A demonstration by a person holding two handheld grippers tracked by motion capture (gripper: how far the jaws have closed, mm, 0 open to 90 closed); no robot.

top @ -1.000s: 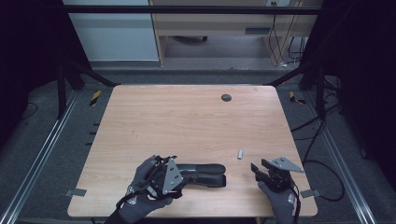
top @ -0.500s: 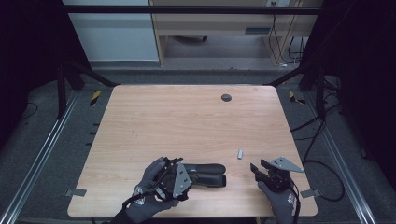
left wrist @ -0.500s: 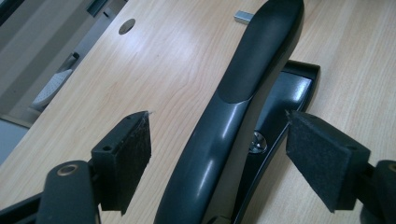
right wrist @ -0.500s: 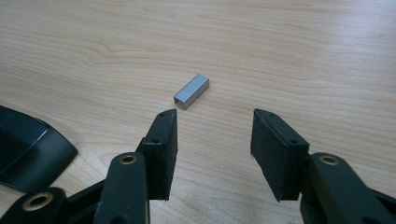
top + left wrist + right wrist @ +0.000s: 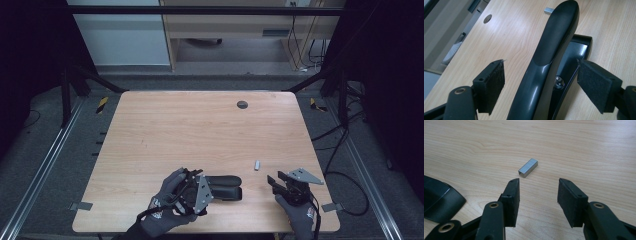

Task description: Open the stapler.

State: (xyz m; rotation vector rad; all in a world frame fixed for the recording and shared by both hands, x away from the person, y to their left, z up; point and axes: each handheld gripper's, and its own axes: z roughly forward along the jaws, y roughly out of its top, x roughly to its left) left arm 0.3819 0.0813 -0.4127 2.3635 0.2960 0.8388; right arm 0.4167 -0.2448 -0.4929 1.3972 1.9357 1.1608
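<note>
- The counter [image 5: 150, 130] is light wood and mostly bare, apart from a small round dark thing [image 5: 242, 104] near the far edge. All my work sits along the near edge.
- The black stapler [image 5: 225, 186] lies flat there, near the middle, long side across the counter. In the left gripper view its top arm [image 5: 554, 47] runs up right between my jaws.
- My left hand-held gripper [image 5: 212, 189] sits around the stapler's back end. The jaws are spread, with a gap on both sides, so there's no grip yet.
- My right hand-held gripper [image 5: 537, 195] hovers low over the counter, to the right of the stapler. Its jaws have just been closing a bit but are wide apart, with nothing between them.
- The little strip of staples [image 5: 528, 167] lies just ahead of those right jaws, between the stapler and my right hand.
- I reckon this is the lining-up step. Next I pinch the stapler steady, then nudge the right jaws forward and down to straddle the strip. It's small and slick, so I'll have to square up carefully.
</note>
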